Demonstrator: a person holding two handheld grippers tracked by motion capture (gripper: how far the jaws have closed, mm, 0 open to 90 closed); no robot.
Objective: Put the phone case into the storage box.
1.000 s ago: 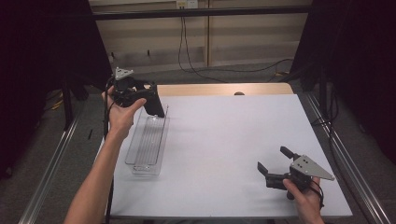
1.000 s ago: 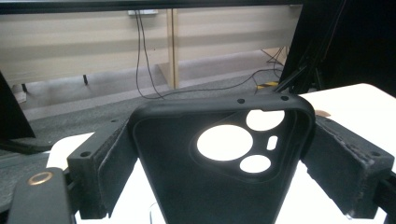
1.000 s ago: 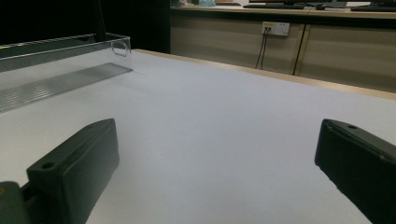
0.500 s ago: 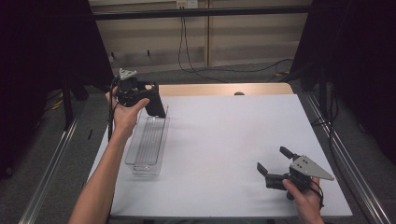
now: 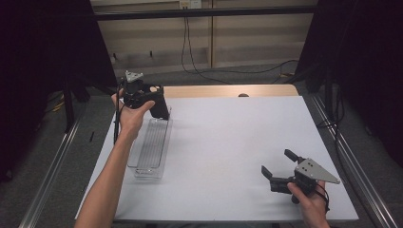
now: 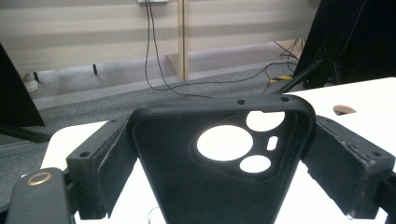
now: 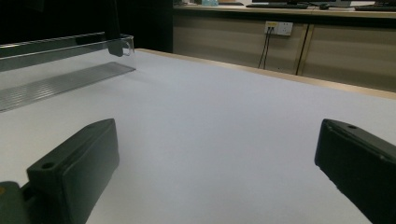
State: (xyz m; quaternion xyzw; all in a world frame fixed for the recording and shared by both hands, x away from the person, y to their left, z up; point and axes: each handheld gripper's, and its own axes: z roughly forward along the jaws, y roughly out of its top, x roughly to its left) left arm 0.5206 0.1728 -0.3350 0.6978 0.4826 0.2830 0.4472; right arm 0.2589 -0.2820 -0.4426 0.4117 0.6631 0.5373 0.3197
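My left gripper (image 5: 154, 102) is held up over the far end of a clear plastic tray (image 5: 149, 147), shut on a black phone case (image 5: 159, 105). In the left gripper view the phone case (image 6: 224, 163) stands between the two jaws with its camera cut-outs at the top, and my left gripper (image 6: 215, 158) clamps its sides. My right gripper (image 5: 278, 165) rests low near the table's front right corner, open, nothing between its jaws. In the right gripper view my right gripper (image 7: 219, 158) faces bare white table, and the tray (image 7: 60, 65) lies far off at the left.
The white table (image 5: 228, 137) has a wooden strip along its far edge (image 5: 228, 90). Black curtains and metal frame posts stand at both sides. Cables run on the floor behind the table.
My left gripper with the phone case has shifted slightly right and a little nearer the tray's far end. The right gripper has stayed put.
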